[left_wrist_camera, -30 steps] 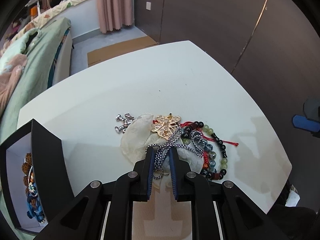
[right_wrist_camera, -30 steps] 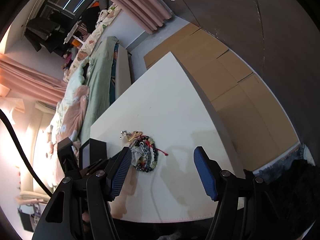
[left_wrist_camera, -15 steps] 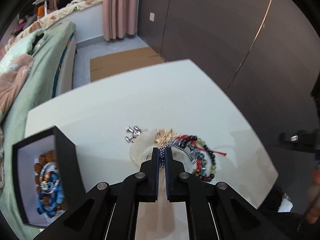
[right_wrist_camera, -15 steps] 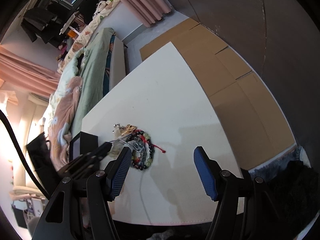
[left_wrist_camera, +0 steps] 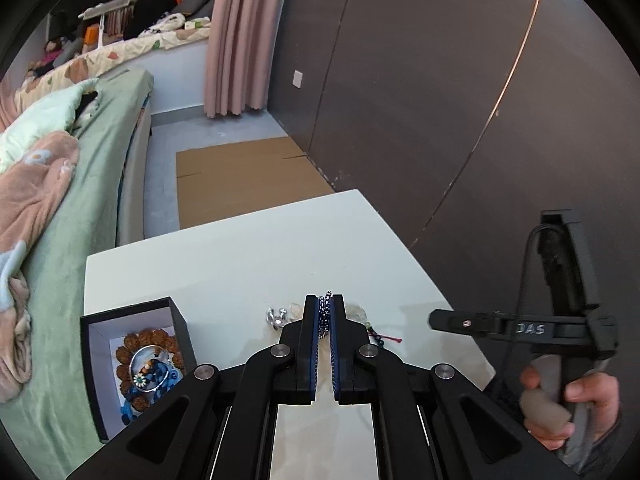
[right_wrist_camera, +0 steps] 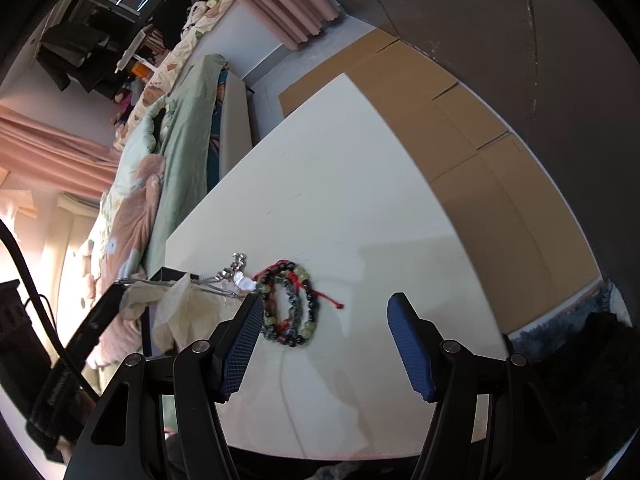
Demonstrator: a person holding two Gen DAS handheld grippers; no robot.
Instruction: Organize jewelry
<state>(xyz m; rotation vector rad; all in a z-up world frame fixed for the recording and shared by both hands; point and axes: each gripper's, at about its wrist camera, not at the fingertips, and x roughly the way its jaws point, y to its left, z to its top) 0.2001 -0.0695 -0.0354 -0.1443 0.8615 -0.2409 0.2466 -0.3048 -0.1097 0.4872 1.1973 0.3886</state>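
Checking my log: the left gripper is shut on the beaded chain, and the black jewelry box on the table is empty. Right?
Not quite. The left gripper is shut on the beaded chain, but the black jewelry box is not empty: the left wrist view shows bracelets already inside it.

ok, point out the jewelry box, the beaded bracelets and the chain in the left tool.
jewelry box (left_wrist_camera: 182,334): left wrist view, black right wall.
beaded bracelets (right_wrist_camera: 289,304): right wrist view, middle of the stack.
chain (left_wrist_camera: 324,314): left wrist view, links between the pads.

Left wrist view looks steeply down from high above the white table (left_wrist_camera: 240,264); right wrist view faces it lower, rolled sideways; both share the bead bracelets (right_wrist_camera: 288,304) at 6 o'clock.
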